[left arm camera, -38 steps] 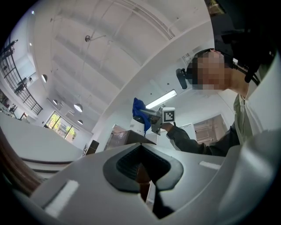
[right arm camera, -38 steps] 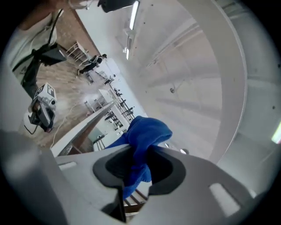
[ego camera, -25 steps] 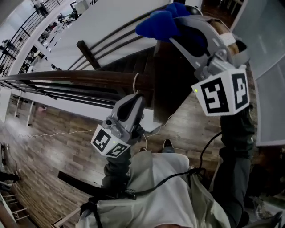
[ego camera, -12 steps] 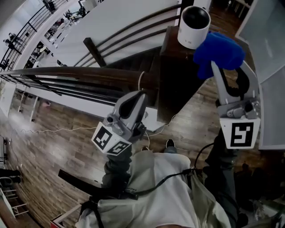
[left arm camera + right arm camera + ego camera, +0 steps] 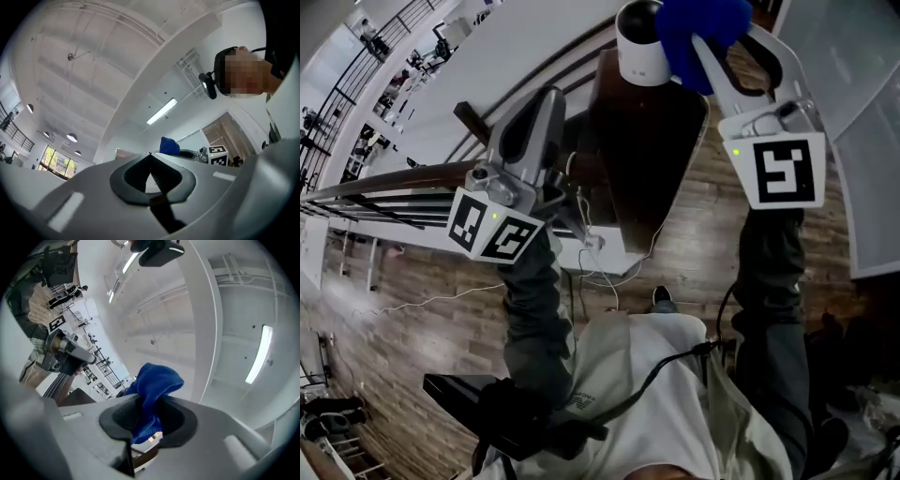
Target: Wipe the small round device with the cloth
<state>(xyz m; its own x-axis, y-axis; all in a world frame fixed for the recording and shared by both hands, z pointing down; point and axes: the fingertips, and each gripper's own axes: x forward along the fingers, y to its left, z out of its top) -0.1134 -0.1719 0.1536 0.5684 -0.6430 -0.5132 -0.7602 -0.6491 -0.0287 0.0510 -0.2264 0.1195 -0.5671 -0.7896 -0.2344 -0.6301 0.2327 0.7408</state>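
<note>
The small round device [image 5: 637,45], white with a black top, stands at the far end of a dark wooden stand [image 5: 652,141]. A blue cloth [image 5: 698,33] is bunched against the device's right side, and my right gripper [image 5: 705,45] is shut on it. In the right gripper view the cloth [image 5: 154,385] sticks out from between the jaws of that gripper [image 5: 147,401]. My left gripper [image 5: 549,96] hangs left of the stand, apart from the device, shut and empty. In its own view the left gripper [image 5: 150,155] points up at the ceiling, with the cloth [image 5: 169,145] beyond.
A dark curved handrail [image 5: 412,173] and white ledges run left of the stand. White cables [image 5: 595,253] hang at the stand's near edge over a wooden floor [image 5: 394,319]. A glass panel [image 5: 862,112] stands at the right.
My right gripper has carried the blue cloth left, up against the device. My left gripper has risen up beside the stand's left edge.
</note>
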